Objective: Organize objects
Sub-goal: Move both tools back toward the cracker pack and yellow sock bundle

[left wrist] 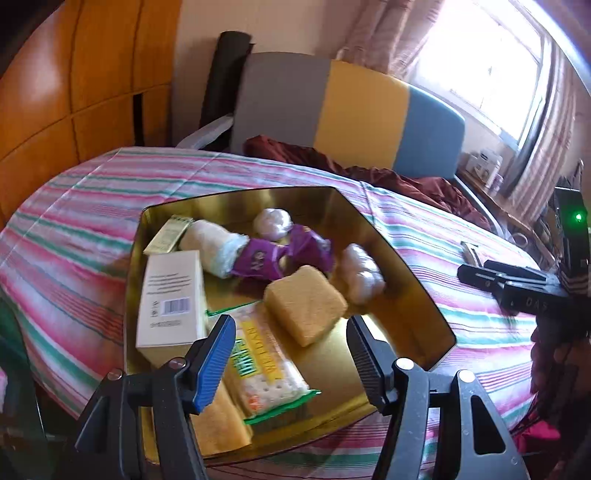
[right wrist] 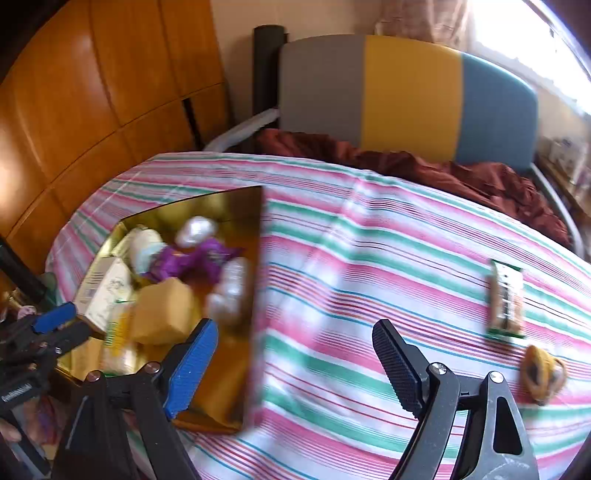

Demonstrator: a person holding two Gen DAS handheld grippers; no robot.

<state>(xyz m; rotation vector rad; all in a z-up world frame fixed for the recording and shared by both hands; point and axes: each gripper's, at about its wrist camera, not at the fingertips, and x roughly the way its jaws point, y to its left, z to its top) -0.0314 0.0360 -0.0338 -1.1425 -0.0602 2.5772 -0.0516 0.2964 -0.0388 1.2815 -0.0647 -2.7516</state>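
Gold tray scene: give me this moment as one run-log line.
left gripper: open, empty, over gold tray | right gripper: open, empty | snack bar, hair ties: outside tray, on striped cloth

We're in a home bedroom here, and I'm looking straight down a bed (right wrist: 369,258) dressed in a pink, green and white striped sheet. Up ahead there's a padded headboard (right wrist: 406,96) in grey, yellow and blue panels, with a rumpled maroon blanket (right wrist: 461,173) bunched against it. Off to my left, glossy orange-brown wooden wardrobe doors (right wrist: 92,92) run along the wall. On my right, daylight pours through a window (left wrist: 487,62) hung with a patterned pinkish curtain (left wrist: 388,33), and small household clutter crowds a ledge (left wrist: 484,170) beneath it.
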